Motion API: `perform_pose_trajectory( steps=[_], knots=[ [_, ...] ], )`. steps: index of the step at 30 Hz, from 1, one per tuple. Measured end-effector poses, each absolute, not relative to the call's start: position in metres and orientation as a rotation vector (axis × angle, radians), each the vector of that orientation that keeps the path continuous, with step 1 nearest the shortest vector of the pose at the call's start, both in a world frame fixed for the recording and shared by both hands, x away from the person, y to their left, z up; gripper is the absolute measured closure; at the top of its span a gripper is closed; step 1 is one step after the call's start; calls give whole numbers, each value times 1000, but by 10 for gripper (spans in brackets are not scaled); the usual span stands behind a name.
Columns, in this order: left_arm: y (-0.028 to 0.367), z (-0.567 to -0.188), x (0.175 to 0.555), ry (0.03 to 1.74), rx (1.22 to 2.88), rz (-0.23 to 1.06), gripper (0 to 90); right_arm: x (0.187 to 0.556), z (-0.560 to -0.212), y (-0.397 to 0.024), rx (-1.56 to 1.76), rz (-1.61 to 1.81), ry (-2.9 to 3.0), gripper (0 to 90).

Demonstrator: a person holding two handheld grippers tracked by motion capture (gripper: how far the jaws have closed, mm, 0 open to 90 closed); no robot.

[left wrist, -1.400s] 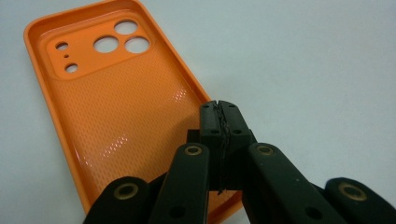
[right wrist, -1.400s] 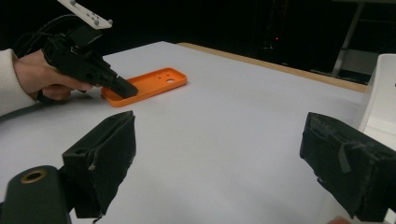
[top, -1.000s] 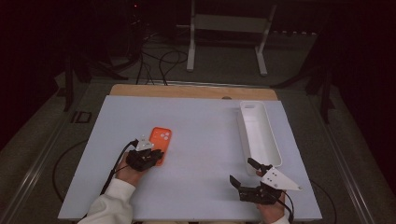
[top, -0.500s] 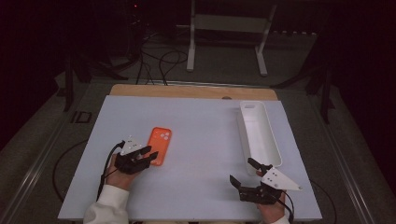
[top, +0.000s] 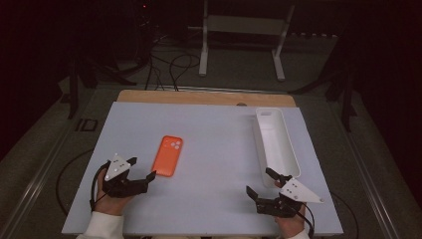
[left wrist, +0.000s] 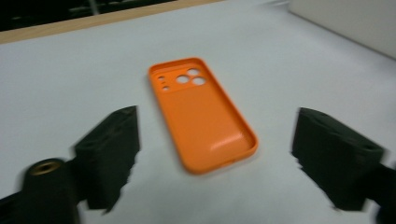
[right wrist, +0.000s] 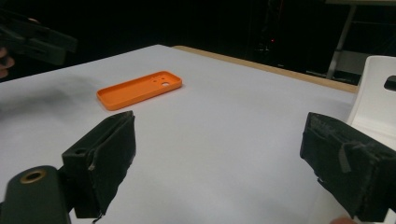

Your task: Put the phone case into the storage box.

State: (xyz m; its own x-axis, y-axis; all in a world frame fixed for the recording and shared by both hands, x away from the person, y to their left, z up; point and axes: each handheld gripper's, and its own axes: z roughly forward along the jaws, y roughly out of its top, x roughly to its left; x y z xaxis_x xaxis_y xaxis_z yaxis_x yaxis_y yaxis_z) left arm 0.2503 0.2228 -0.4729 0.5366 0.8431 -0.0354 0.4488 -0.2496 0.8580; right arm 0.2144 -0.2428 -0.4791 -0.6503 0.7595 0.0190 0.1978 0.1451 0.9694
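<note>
1. Pulled back from the flat orange silicone phone case (top: pixel 167 156), the left gripper (top: pixel 142 170) now sits just off the case's near-left corner; its jaws have just been opening and stand wide, nothing between them.
2. Right gripper (top: pixel 261 182), wide and empty, rests near the table's front edge, well right of the case.
3. Case lies open side up on the pale grey table (top: pixel 219 129), left of centre.
4. Long white plastic tray (top: pixel 275 141) stands far right of the case.

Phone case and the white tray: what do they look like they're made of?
Phone case: probably soft plastic or silicone, matte orange; it has a thin raised rim, moulded camera holes and only a dull sheen. White tray: likely rigid plastic, smooth with a slight gloss, thin walls and rounded corners. Neither can be confirmed by look alone.
</note>
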Motion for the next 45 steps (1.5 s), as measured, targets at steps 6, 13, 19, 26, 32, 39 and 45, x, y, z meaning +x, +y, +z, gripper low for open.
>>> perform_pose_trajectory(
  steps=[6,13,19,26,32,39,45],
  knots=[
    [233,-474,240,1070,1854,561,65,215,-478,-245,905,1524,1937,105],
    [242,-470,228,1047,1838,593,2,216,-475,-249,910,1512,1919,103],
    [248,-465,225,1067,1797,615,0,218,-472,-256,915,1495,1899,101],
    [250,-462,224,1077,1797,613,0,220,-473,-260,921,1475,1895,100],
    [249,-460,228,1082,1814,612,0,221,-473,-261,928,1470,1892,101],
    [245,-455,235,1101,1839,598,0,223,-475,-259,931,1456,1893,100],
    [239,-452,243,1111,1855,592,0,225,-476,-258,930,1448,1897,100]
  ],
)
